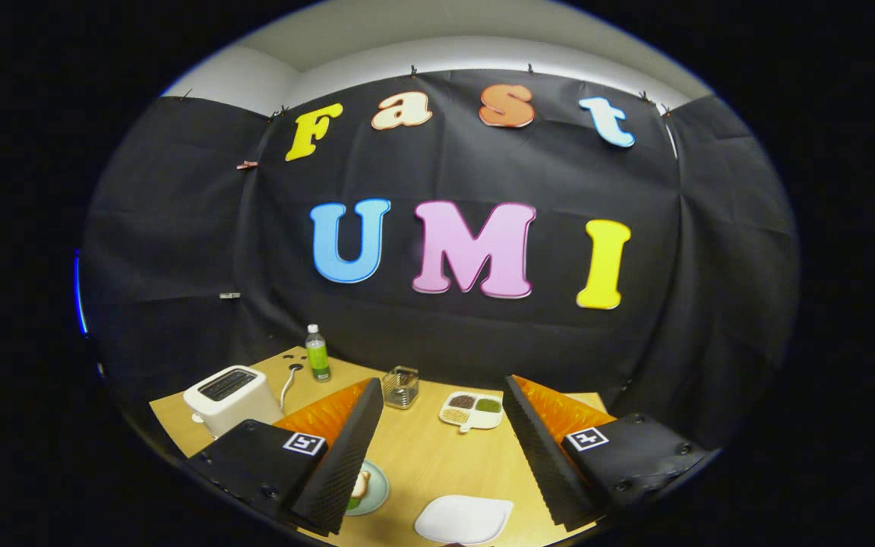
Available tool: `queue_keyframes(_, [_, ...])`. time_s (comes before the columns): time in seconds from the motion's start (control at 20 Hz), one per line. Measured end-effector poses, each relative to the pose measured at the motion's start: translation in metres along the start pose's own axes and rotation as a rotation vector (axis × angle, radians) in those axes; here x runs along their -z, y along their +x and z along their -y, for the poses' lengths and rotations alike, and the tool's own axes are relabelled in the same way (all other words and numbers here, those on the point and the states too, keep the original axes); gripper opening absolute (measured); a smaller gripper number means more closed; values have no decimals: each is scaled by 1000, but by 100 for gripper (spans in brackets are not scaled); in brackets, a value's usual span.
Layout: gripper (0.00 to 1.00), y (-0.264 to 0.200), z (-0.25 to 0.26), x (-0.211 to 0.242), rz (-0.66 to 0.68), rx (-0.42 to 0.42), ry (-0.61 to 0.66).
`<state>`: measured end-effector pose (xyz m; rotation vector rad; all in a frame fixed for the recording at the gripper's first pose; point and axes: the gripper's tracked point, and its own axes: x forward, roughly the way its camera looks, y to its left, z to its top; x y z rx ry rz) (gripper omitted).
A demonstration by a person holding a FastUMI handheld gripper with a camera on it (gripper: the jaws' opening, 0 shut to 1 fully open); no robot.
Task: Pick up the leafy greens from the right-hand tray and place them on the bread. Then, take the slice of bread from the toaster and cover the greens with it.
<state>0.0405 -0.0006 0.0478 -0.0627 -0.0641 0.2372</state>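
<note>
Here, in the gripper view, you are holding the gripper (443, 395) above a wooden table (422, 456), and its two fingers are standing wide apart, released, with nothing between them. Each finger is carrying one square black-and-white marker, so two markers in all; neither carries any writing you could read.

Counting what is lying on the table: one white toaster (231, 396) is sitting at the lower left of the frame, just behind the left finger, with two dark slots on top; whether bread is in them you cannot tell from here. One cable is curling from behind it toward one clear bottle (317, 353) with a green label, which is standing at the back edge against the booth wall; the label's print is too small to read. One small glass holder (401, 387) is standing near the middle, beyond the fingertips. One white divided tray (472, 410) is lying right of it, between the fingers and further out, showing three compartments, one holding something green, one something dark, one something pale.

At the bottom of the frame, one pale green plate (374, 486) is peeking out beside the left finger, carrying a piece of bread (362, 483) with a little green at its edge. One white plate (464, 520) is lying bare between the fingers, close in.
</note>
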Motion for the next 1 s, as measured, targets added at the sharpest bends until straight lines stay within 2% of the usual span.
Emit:
queue_keyframes(0.15, [98, -38, 11, -23, 57, 95, -3])
queue_keyframes(0.4, [98, -85, 8, -6, 6, 239, 22])
queue_keyframes(0.7, [98, -100, -18, 4, -38, 291, 46])
queue_keyframes(1.0, [100, -101, -22, 2, -45, 338, 60])
